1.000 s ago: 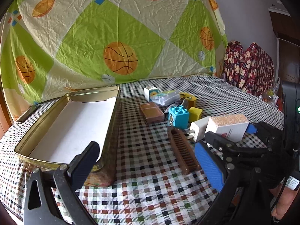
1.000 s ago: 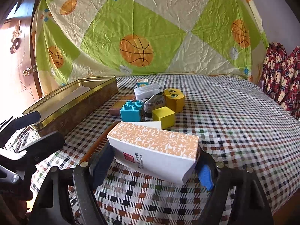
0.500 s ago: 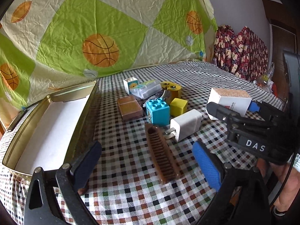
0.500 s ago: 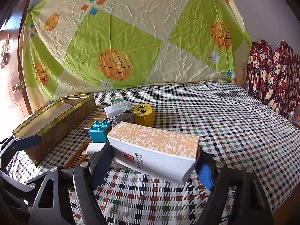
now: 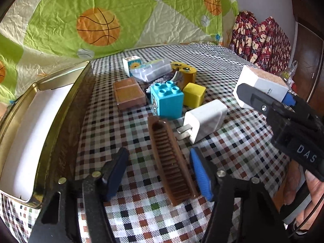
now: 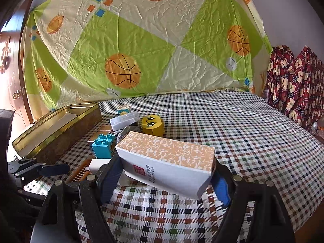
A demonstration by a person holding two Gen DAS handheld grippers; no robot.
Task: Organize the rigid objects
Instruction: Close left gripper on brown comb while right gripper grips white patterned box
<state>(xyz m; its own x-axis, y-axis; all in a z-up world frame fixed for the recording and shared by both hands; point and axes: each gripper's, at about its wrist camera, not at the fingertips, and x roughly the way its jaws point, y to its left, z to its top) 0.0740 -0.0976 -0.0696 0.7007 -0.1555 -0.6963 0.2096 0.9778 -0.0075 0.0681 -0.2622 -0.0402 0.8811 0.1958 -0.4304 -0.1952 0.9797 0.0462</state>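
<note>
My right gripper is shut on a white box with an orange patterned top and holds it above the checkered cloth; the box also shows in the left wrist view. My left gripper is open, its fingers on either side of a brown comb that lies on the cloth. Its right pad is close to the comb. A gold tin with a white lining stands open at the left, also in the right wrist view.
Beyond the comb lie a white charger, a blue brick, a yellow cube, a brown case, a clear plastic box, a yellow face block and a small picture cube. A sheet hangs behind.
My left gripper has come down and forward over the comb and narrowed around it. My right gripper has lifted the white box higher and away from the pile.
</note>
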